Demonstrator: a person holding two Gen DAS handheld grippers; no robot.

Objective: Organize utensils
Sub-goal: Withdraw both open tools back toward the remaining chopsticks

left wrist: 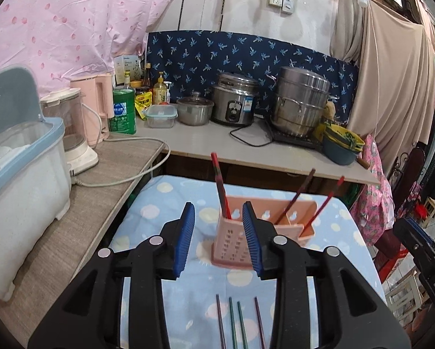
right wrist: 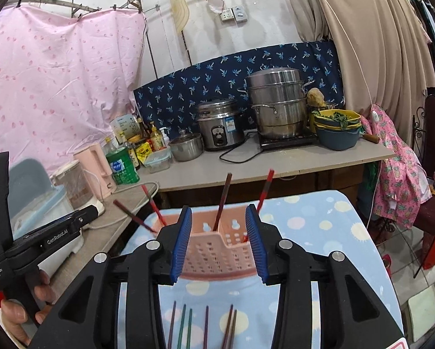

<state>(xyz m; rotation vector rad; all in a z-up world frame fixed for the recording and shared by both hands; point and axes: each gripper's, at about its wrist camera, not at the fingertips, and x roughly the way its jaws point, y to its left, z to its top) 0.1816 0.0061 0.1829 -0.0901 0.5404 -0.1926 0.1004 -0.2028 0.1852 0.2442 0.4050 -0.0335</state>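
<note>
A pink perforated utensil holder (left wrist: pixel 240 232) stands on the blue dotted cloth (left wrist: pixel 159 203), with several red and dark chopsticks (left wrist: pixel 221 192) upright in its compartments. It also shows in the right wrist view (right wrist: pixel 217 250) with chopsticks (right wrist: pixel 221 200) leaning out. Several loose chopsticks (left wrist: pixel 237 322) lie on the cloth in front of it, also in the right wrist view (right wrist: pixel 205 325). My left gripper (left wrist: pixel 218 238) is open and empty above the cloth, just before the holder. My right gripper (right wrist: pixel 218 241) is open and empty, its jaws framing the holder.
A counter (left wrist: pixel 205 142) behind holds a rice cooker (left wrist: pixel 234 101), steamer pot (left wrist: pixel 301 104), bowls (left wrist: pixel 342 142), bottles and a cord. A side table on the left carries a dish box (left wrist: pixel 22 174), a blender and a pink kettle (left wrist: pixel 95 107). The left gripper's body shows in the right wrist view (right wrist: pixel 28 241).
</note>
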